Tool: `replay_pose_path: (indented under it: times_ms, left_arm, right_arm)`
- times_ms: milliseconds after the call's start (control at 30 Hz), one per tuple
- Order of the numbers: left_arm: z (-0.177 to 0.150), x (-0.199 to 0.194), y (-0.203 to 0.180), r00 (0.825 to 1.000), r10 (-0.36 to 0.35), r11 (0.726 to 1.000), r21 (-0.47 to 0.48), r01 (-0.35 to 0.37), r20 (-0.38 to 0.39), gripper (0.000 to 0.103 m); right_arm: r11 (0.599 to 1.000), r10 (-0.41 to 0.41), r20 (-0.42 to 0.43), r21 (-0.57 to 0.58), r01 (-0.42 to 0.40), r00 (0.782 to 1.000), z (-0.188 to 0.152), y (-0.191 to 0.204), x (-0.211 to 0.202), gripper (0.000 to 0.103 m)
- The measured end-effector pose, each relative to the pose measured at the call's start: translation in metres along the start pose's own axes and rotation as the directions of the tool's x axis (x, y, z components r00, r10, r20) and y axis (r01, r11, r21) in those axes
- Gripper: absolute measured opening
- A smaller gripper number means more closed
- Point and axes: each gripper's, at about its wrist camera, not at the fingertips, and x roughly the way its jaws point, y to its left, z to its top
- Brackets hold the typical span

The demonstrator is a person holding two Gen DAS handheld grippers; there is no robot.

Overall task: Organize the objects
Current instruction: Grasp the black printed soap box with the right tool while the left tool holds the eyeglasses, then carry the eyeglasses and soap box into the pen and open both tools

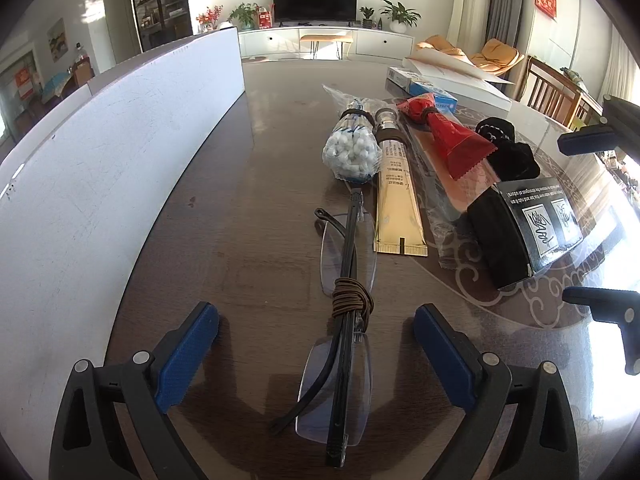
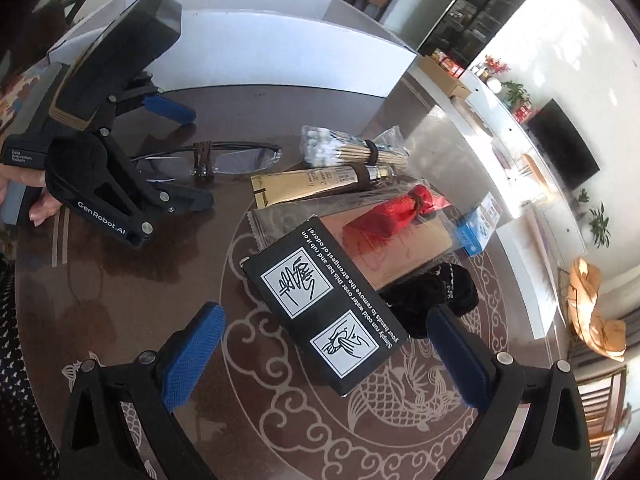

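Folded rimless glasses [image 1: 344,332] tied with brown cord lie on the dark table between the open fingers of my left gripper [image 1: 316,356], which holds nothing. Beyond them lie a cotton swab bundle [image 1: 352,148], a gold tube [image 1: 396,196], a red pouch [image 1: 452,136] and a black box [image 1: 528,232]. In the right wrist view my right gripper [image 2: 324,356] is open around the near end of the black box [image 2: 328,300], not closed on it. The glasses [image 2: 216,158], swabs [image 2: 352,150], gold tube [image 2: 316,184], red pouch [image 2: 392,216] and left gripper [image 2: 176,152] show there too.
A long white box wall [image 1: 120,160] stands along the table's left side. A black velvet pouch [image 2: 436,292] lies right of the black box. Blue cartons [image 1: 432,92] and white paper sit at the far right. A wooden chair [image 1: 552,92] stands beyond the table edge.
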Motion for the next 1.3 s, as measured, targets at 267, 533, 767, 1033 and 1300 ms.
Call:
replay_pose_path:
  times_ms: [267,533,767,1033,1300]
  left_arm:
    - [0.0,0.0,0.001,1.0,-0.011,1.0,-0.001,0.011,-0.002,0.1]
    - [-0.004,-0.009,0.0,0.998,-0.066,0.993,0.098,0.066,-0.002,0.071]
    - [-0.005,-0.029,0.011,0.989,-0.141,0.986,0.095,0.138,0.035,0.01]
    - [-0.02,-0.107,0.064,0.941,-0.272,0.948,-0.113,0.298,0.201,0.01]
    - [0.007,-0.181,0.158,0.936,-0.109,0.95,-0.241,0.197,0.334,0.01]
  right_arm:
    - [0.972,0.181,-0.16,0.182,-0.151,0.97,0.005,-0.019,0.04,0.071]
    - [0.838,0.299,-0.178,0.519,-0.168,0.937,-0.041,0.01,0.016,0.06]
    - [0.763,0.264,-0.064,0.624,-0.168,0.962,-0.053,0.005,0.008,0.059]
    - [0.586,0.294,0.179,0.742,-0.325,0.939,-0.061,-0.022,-0.041,0.059]
    - [0.539,0.317,0.435,0.648,-0.537,0.843,0.086,-0.001,-0.083,0.059]
